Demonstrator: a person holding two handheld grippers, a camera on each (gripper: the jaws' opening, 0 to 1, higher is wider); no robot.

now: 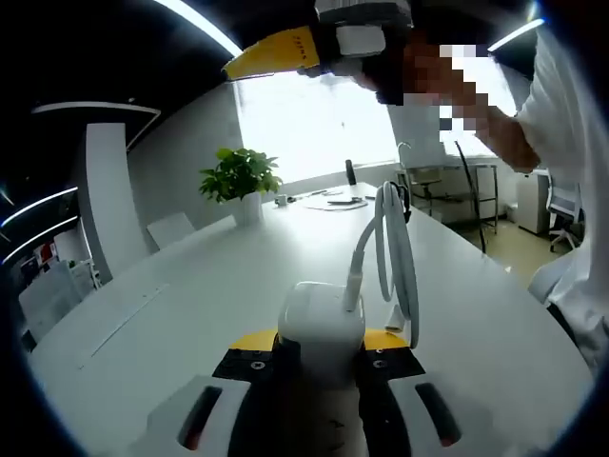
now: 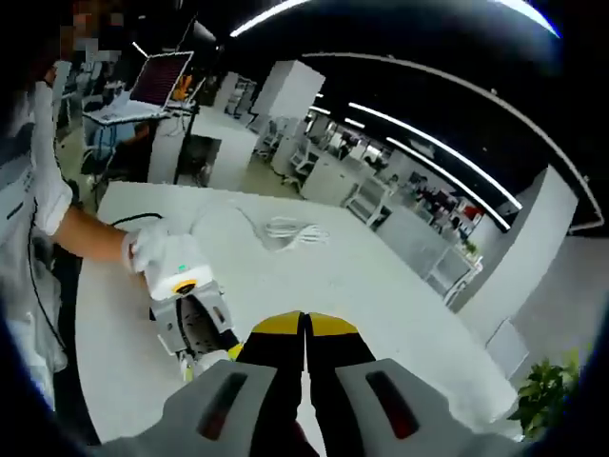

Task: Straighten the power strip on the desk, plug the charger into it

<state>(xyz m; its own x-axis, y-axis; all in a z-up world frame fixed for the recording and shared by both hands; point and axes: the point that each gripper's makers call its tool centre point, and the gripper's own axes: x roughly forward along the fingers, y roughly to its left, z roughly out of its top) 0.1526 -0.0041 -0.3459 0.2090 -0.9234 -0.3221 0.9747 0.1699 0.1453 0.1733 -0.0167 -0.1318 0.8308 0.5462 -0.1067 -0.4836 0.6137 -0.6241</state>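
My left gripper [image 1: 319, 343] is shut on a white charger block [image 1: 320, 314], held just above the white desk [image 1: 171, 295]. The charger's white cable [image 1: 396, 249] rises from the block in a tall loop. In the right gripper view, a gloved hand [image 2: 147, 246] holds the left gripper [image 2: 203, 354] low at the left. My right gripper [image 2: 304, 331] is shut with nothing between its yellow tips, and it also hangs at the top of the left gripper view [image 1: 281, 52]. A coiled white cord [image 2: 285, 230] lies further off on the desk [image 2: 400, 295].
A potted plant [image 1: 240, 176] and small items [image 1: 335, 200] stand at the desk's far end. A person in a white shirt [image 1: 571, 143] stands at the desk's edge. A laptop [image 2: 157, 81] sits on a stand beyond the desk. Office chairs and desks lie behind.
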